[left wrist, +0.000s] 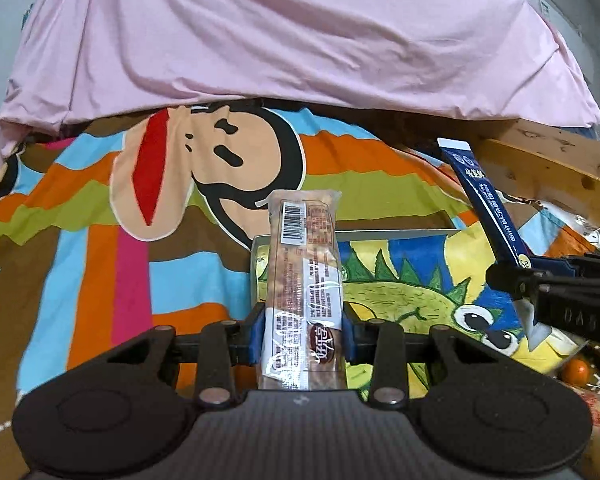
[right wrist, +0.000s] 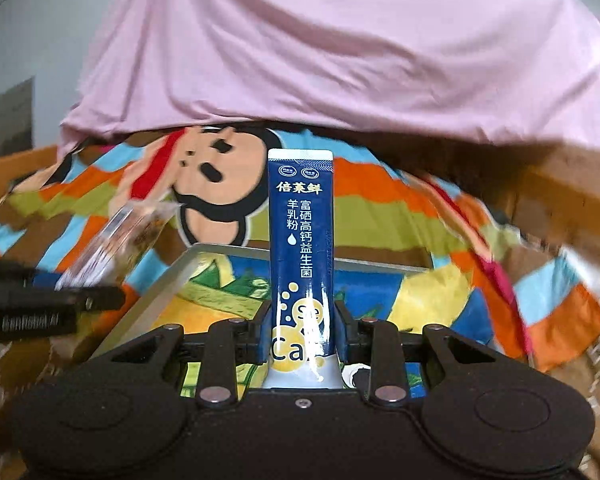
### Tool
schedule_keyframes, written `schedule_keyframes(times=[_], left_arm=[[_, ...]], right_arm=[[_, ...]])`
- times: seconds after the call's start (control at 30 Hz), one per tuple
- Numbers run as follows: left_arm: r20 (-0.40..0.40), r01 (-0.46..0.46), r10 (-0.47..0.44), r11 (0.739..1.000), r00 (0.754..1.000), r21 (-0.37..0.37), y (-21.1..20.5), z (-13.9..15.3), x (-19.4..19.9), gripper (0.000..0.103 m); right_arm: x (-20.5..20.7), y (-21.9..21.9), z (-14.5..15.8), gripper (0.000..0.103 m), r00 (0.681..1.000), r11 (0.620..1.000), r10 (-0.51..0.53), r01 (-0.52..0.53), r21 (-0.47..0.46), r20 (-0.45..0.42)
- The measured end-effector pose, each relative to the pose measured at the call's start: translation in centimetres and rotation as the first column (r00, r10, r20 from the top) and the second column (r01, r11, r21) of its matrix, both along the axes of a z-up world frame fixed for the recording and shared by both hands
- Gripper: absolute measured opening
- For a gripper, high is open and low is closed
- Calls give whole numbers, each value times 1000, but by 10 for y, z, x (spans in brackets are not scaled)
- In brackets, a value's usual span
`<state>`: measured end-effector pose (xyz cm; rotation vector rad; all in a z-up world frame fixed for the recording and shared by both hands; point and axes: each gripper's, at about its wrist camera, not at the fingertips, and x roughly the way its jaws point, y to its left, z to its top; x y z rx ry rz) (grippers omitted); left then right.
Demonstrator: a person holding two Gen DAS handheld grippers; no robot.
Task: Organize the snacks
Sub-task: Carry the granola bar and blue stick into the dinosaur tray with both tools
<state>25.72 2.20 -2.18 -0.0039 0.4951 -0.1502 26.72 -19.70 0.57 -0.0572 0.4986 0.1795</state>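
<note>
Clear-film snack bar [left wrist: 304,276], nut-brown inside, barcode panel at its far end and a round brown logo with pale characters near the grip: clamped across its width by the left gripper [left wrist: 303,338], jaws partly closed on the wrapper, bar pointing away over the tray.

Navy stick sachet [right wrist: 301,256], held upright low down by the right gripper [right wrist: 301,332], jaws nearly shut on its thin body. Print reads 倍莱鲜, 羊乳粉, 富硒高钙益生菌, with "Se" and "Ca" in yellow bubbles.

Metal tray [right wrist: 188,264], dinosaur cartoon on its floor, lies just beyond both grippers on the striped monkey-print bedsheet [left wrist: 100,240]; probably the sorting place, which would explain both packets being carried lengthwise above it.

Further wrapped snacks [left wrist: 580,372] lie at the near right. The other gripper's body reads "GenRobot.AI" in the right wrist view.
</note>
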Motion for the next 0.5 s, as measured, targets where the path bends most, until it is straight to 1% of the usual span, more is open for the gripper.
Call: schedule_keyframes(times=[0.07, 0.13, 0.23, 0.33, 0.43, 0.5], left_arm=[[-11, -1, 1, 1000, 1000, -19, 0, -8, 9, 40], [-39, -11, 9, 999, 999, -42, 1, -18, 17, 40], [-88, -26, 22, 999, 996, -43, 2, -28, 25, 40], [-104, -12, 7, 999, 995, -50, -2, -32, 26, 40], [-99, 23, -26, 999, 995, -28, -9, -34, 25, 40], [-130, 25, -29, 999, 991, -32, -11, -38, 28, 40]], right_arm=[[9, 2, -8, 32, 1000, 1000, -8, 8, 0, -28], [16, 5, -17, 32, 998, 1000, -8, 8, -9, -59], [23, 11, -29, 32, 995, 1000, -8, 6, -20, -99], [30, 19, -38, 32, 991, 999, -7, 1, -42, -134], [35, 27, -45, 32, 985, 998, 4, -14, -54, -173], [36, 32, -50, 32, 980, 997, 9, -24, -76, -197]])
